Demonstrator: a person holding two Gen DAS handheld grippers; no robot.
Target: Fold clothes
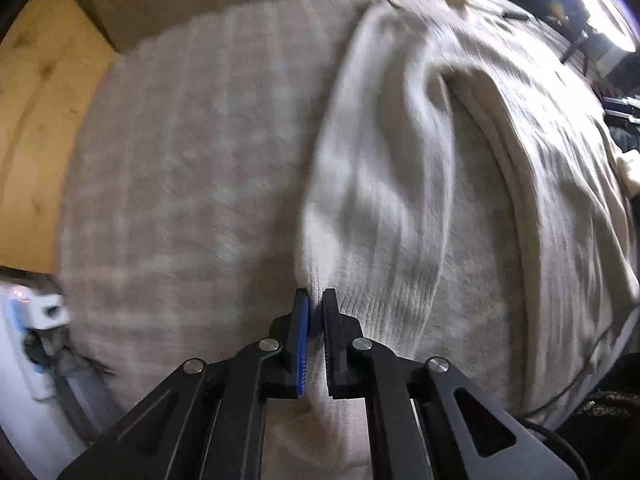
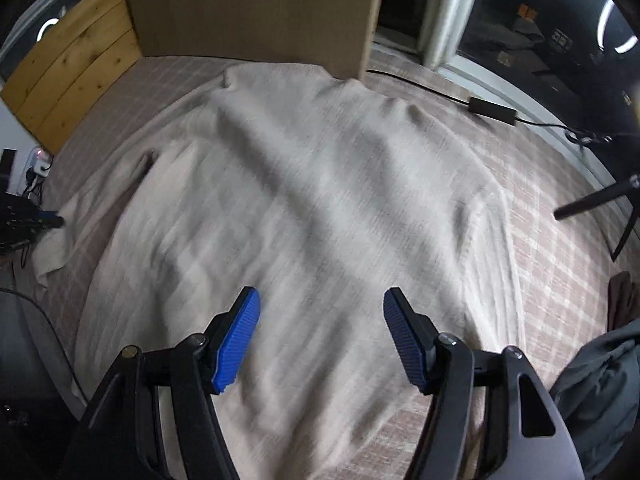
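A cream knit sweater (image 2: 320, 184) lies spread on a checked bed cover (image 2: 560, 264). In the left wrist view one sleeve (image 1: 372, 184) of the sweater (image 1: 540, 160) runs up from my left gripper (image 1: 316, 300), which is shut on the sleeve's cuff end. The sleeve is lifted and pulled off the body of the garment. My right gripper (image 2: 320, 300) hovers above the sweater's lower middle, open, with nothing between its blue pads (image 2: 236, 344). At the left edge of the right wrist view, the other gripper (image 2: 36, 220) shows dimly beside the sleeve end.
A cardboard box (image 2: 252, 8) stands at the far end of the bed, against a wooden board (image 2: 76, 72). A black cable with a power brick (image 2: 492, 110) lies at the far right. A dark garment (image 2: 600, 392) sits at the near right. A white power strip (image 1: 40, 312) is on the left.
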